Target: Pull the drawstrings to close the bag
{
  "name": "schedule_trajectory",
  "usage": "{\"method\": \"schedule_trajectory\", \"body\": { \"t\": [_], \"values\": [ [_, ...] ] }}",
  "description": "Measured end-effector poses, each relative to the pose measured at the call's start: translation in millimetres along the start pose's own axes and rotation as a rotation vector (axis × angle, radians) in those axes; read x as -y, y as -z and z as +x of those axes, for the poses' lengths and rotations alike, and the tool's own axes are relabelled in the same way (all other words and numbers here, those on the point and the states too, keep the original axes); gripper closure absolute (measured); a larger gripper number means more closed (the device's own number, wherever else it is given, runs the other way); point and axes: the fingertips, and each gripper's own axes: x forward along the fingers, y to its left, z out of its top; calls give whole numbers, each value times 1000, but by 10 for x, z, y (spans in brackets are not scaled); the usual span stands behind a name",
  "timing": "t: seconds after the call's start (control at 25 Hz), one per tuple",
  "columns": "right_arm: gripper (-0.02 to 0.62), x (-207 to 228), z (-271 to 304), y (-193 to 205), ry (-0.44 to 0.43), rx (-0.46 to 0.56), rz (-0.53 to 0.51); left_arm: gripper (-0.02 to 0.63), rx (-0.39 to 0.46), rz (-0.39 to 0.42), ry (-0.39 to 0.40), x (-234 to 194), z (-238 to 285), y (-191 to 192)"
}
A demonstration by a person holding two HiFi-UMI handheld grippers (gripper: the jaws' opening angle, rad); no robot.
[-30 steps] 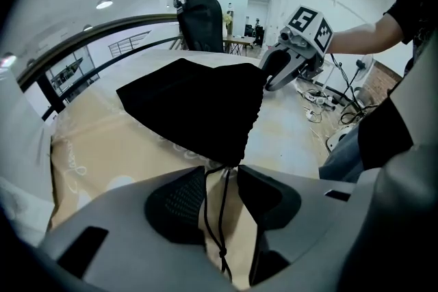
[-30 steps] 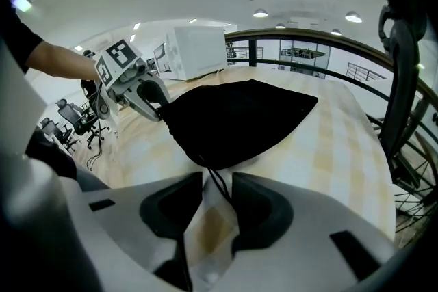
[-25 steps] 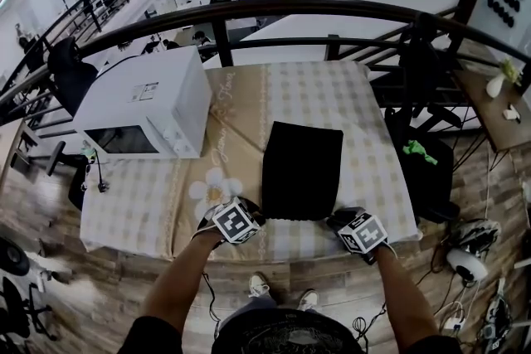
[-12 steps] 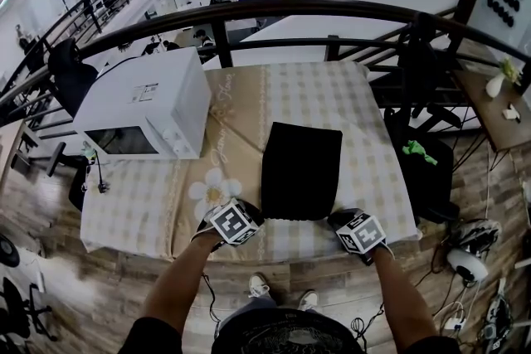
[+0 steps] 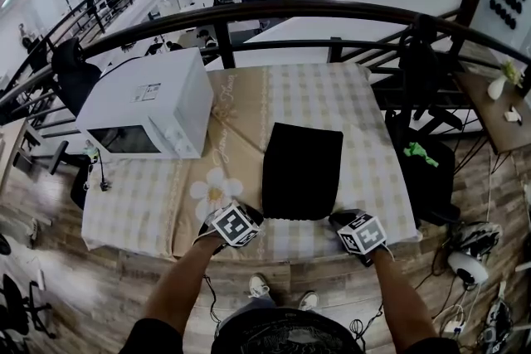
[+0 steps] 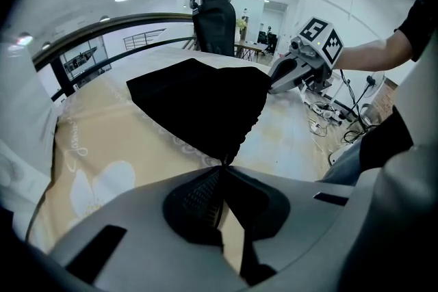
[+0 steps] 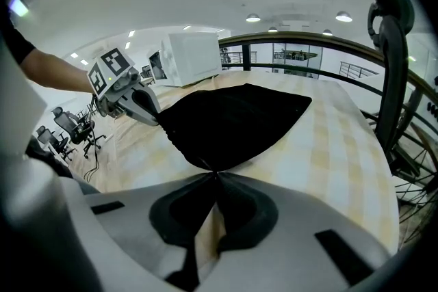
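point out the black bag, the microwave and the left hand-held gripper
black bag [image 5: 302, 170], head view, middle of the fabric
microwave [image 5: 153, 95], head view, its white top
left hand-held gripper [image 6: 222, 166], left gripper view, fingertips meeting at bag corner

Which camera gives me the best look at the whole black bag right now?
The head view: it shows the black bag from above, whole and flat on the tablecloth. Each gripper view shows it foreshortened, tapering to a near corner where the left gripper and right gripper have just closed on it.
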Motion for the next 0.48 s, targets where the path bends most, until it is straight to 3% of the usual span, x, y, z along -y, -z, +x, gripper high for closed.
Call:
{"method": "schedule_trajectory", "body": {
  "t": [0.48],
  "values": [
    [572, 34, -115, -110, 16, 50, 3, 580, 70, -45, -62, -24, -182, -128]
  ]
}}
